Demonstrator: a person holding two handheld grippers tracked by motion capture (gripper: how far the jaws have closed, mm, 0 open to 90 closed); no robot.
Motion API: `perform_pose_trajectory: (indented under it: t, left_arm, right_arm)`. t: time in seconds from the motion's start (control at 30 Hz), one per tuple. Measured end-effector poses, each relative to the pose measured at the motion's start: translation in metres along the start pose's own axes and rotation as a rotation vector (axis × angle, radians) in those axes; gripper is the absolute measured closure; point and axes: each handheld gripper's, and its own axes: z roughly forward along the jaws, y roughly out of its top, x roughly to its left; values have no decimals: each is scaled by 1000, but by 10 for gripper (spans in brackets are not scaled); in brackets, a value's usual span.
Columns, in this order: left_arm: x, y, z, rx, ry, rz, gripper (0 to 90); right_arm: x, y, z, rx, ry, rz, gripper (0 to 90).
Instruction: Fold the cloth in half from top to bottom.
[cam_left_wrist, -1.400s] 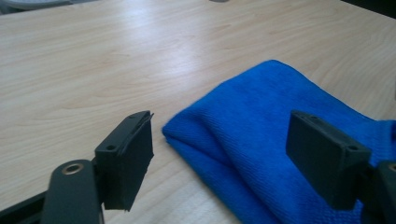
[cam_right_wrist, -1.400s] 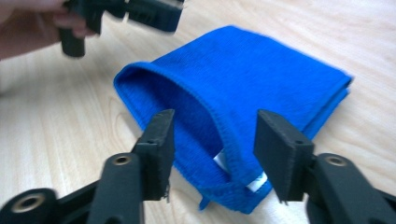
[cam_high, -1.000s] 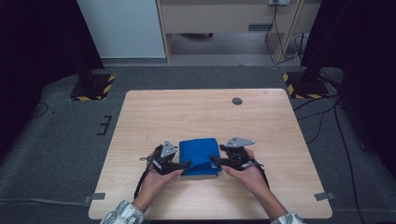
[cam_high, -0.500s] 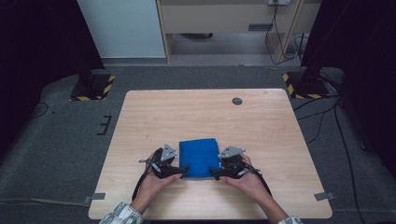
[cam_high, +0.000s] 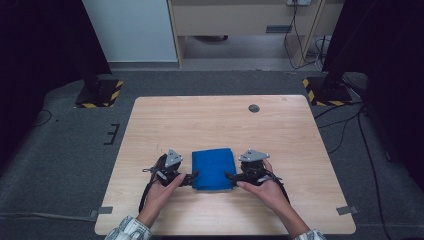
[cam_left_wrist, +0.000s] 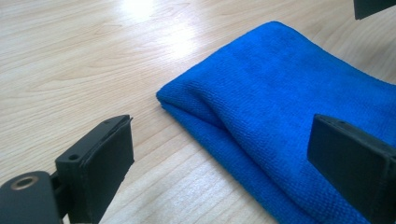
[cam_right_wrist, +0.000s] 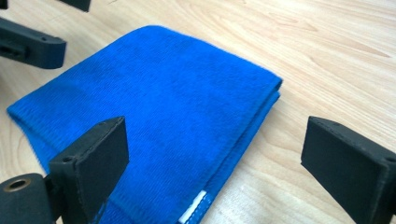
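Two pairs of black jaws stand wide apart, having just been opening, with nothing pinched between them: the left gripper (cam_high: 192, 176) at the near-left corner of a folded blue cloth (cam_high: 213, 167), the right gripper (cam_high: 229, 176) at its near-right corner. In the left gripper view the cloth's (cam_left_wrist: 299, 112) rounded fold lies in the gap, untouched by either pad; in the right gripper view a stacked edge with a small white tag (cam_right_wrist: 192, 211) sits between the jaws. The cloth rests flat on the near half of the wooden table (cam_high: 220, 120), between the person's two hands. It looks light, soft and limp, likely to sag and unfold if lifted by one layer; a firm pinch through all layers at the corners seems the safest hold, and its nap should not slip
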Motion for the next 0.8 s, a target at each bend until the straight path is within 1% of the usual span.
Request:
perform_pose_trajectory:
  t: [0.07,0.17,0.2,0.23,0.27,0.3,0.33,0.37,0.4,0.47,0.5,0.53,0.57,0.6,0.63,0.73,0.8]
  left_arm:
    - [2,1,-1,-2,5,-6,68]
    - [4,1,-2,-4,8,-9,68]
    - [5,1,-3,-8,10,-10,68]
    - [6,2,-4,-11,15,-10,68]
    - [8,2,-6,-12,20,-10,68]
    - [10,2,-7,-16,25,-11,68]
    - [12,2,-8,-17,28,-13,68]
    - [15,2,-9,-24,34,-23,68]
    - [15,2,-9,-24,34,-23,68]
    - [20,1,-11,-23,45,-31,69]
    - [24,0,-13,-19,53,-32,71]
    - [24,0,-13,-19,53,-32,72]
    - [27,-1,-14,-14,64,-36,73]
    - [27,-1,-14,-14,64,-36,75]
    - [30,-2,-15,-11,69,-40,75]
    - [36,-5,-15,-4,81,-57,78]
    - [37,-6,-15,0,85,-58,82]
  right_arm:
    - [-2,2,-1,-5,-5,6,76]
    - [-3,4,-4,-18,-12,0,76]
    - [-5,6,-5,-26,-15,3,76]
    - [-8,9,-9,-44,-18,16,75]
    - [-8,9,-9,-44,-18,16,75]
    - [-13,12,-14,-61,-29,23,74]
    - [-13,12,-14,-61,-29,23,74]
    - [-17,13,-18,-69,-36,33,73]
    - [-20,14,-20,-72,-43,36,73]
    - [-23,14,-22,-74,-48,43,73]
    - [-28,14,-27,-80,-58,57,73]
    - [-28,14,-27,-80,-58,57,73]
    - [-34,13,-31,-82,-67,62,73]
    - [-34,13,-31,-82,-67,62,73]
    - [-37,12,-33,-82,-71,65,73]
    - [-48,6,-40,-81,-89,95,72]
    - [-54,1,-44,-74,-96,108,72]
